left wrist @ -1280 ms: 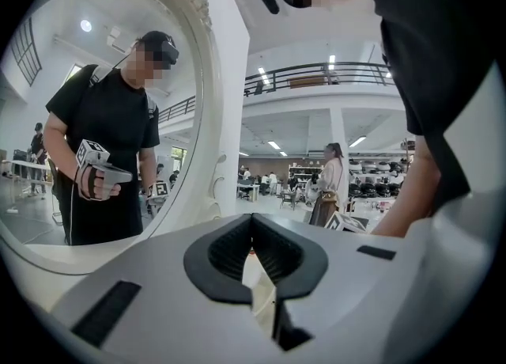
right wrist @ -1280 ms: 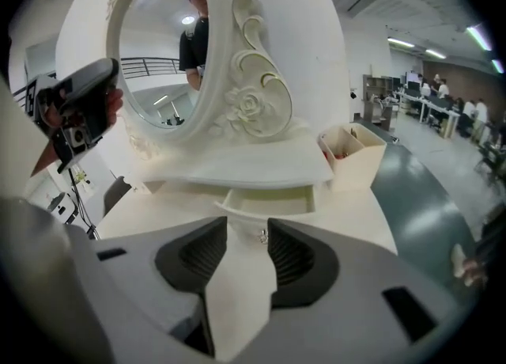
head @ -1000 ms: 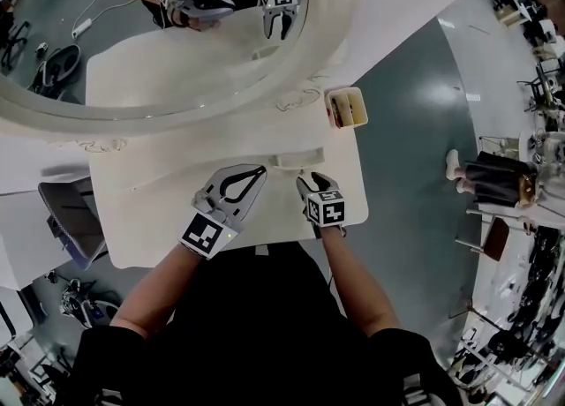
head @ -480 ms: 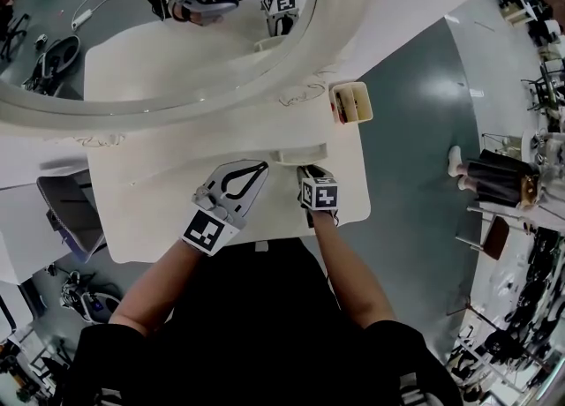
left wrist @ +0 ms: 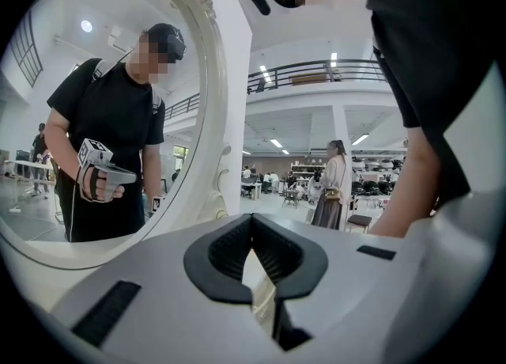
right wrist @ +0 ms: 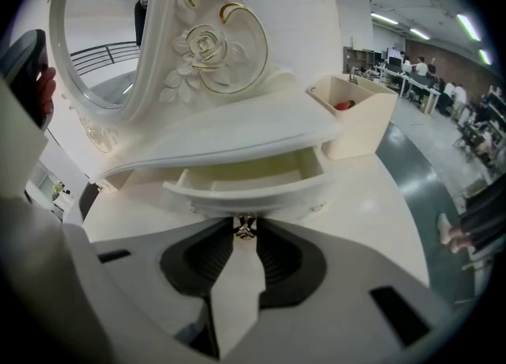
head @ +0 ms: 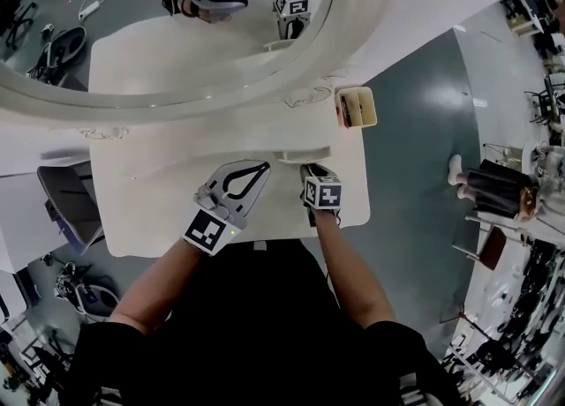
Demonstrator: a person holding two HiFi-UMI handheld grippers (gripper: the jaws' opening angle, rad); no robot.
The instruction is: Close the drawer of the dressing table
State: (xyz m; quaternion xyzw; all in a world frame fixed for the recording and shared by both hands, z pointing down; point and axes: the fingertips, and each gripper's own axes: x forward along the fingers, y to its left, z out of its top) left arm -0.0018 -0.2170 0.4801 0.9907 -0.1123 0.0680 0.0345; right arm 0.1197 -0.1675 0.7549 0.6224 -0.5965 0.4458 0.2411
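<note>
1. The drawer (right wrist: 245,182) stands pulled out of the dressing table. It sits just under the curved shelf (right wrist: 237,137) below the mirror (head: 177,51), toward the right side of the table (head: 150,219). The part of its inside that shows looks bare.
2. A small metal knob (right wrist: 244,227) sits at the middle of the drawer front. It lies right between the tips of your right gripper (head: 310,170).
3. That gripper's fingers (right wrist: 286,256) are closing on the knob. Whether they press on it yet is not plain, so treat the grasp as unfinished.
4. Your left gripper (left wrist: 251,220) hovers over the table to the left of the drawer, apart from it. Its fingers are clenched tip to tip with nothing between them.
5. The step in hand looks like taking hold of the knob. The closing itself has not begun, since the drawer is well out of its slot.
6. Next, let the fingers settle on the knob, then push straight in toward the mirror along the drawer's own line. Keep the push square so that the drawer does not skew and jam. The knob is small and may slip.
7. An open box (right wrist: 356,113) with something red inside stands near the table's right edge, clear of the drawer's path.
</note>
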